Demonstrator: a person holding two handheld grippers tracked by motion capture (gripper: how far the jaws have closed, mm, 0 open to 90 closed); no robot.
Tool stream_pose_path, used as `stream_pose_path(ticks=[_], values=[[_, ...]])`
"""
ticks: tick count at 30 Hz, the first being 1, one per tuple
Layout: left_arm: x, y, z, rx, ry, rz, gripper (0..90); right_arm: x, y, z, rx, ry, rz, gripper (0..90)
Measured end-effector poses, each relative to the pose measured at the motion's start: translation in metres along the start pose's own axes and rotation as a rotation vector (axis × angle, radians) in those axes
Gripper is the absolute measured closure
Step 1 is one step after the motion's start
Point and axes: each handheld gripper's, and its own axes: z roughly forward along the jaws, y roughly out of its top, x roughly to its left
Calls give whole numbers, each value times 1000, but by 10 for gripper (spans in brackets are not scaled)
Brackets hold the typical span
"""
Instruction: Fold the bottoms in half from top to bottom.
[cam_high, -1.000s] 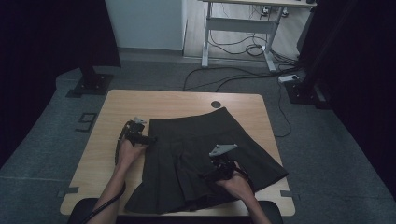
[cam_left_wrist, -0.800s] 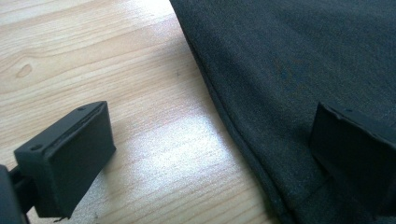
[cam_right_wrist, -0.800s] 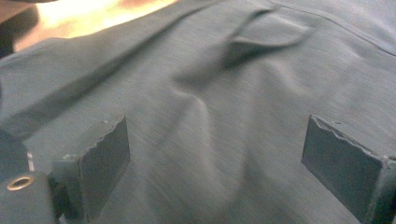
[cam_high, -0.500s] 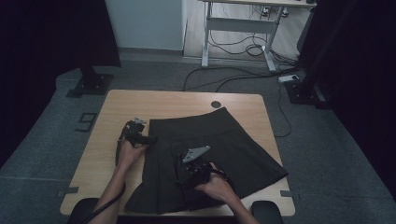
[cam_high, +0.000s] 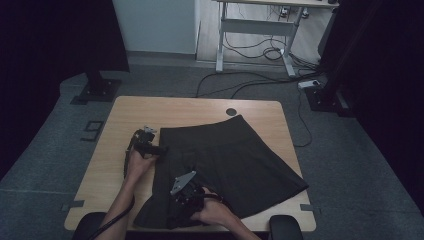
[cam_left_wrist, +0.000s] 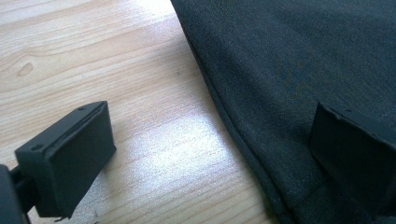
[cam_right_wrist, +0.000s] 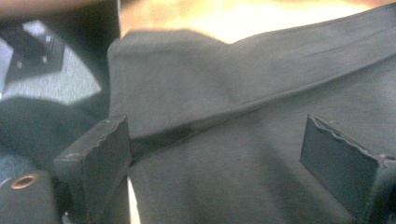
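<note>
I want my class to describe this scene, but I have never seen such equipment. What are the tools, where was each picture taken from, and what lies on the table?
A person works at a wooden table with a hand-held gripper in each hand. The high view looks down from above. The other two pictures come from cameras riding on the grippers. A dark skirt lies spread on the table. The left hand-held gripper sits at the skirt's left edge with its jaws open, one over wood, one over cloth. The right hand-held gripper, also open, is over the skirt's near hem. Neither holds anything.
</note>
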Motion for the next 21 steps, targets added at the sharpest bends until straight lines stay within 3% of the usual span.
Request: stream_pose_path(ticks=[5,12,18,21], values=[[0,0,0,0,1,-1,0,8,-7,11,48,-4,-53,15],[0,0,0,0,1,-2,0,14,-20,23,92,-12,-81,0],[0,0,0,0,0,-4,0,14,-25,24,82,-75,-126,31],[-1,0,0,-2,-3,2,1,13,-24,22,79,-89,-120,77]])
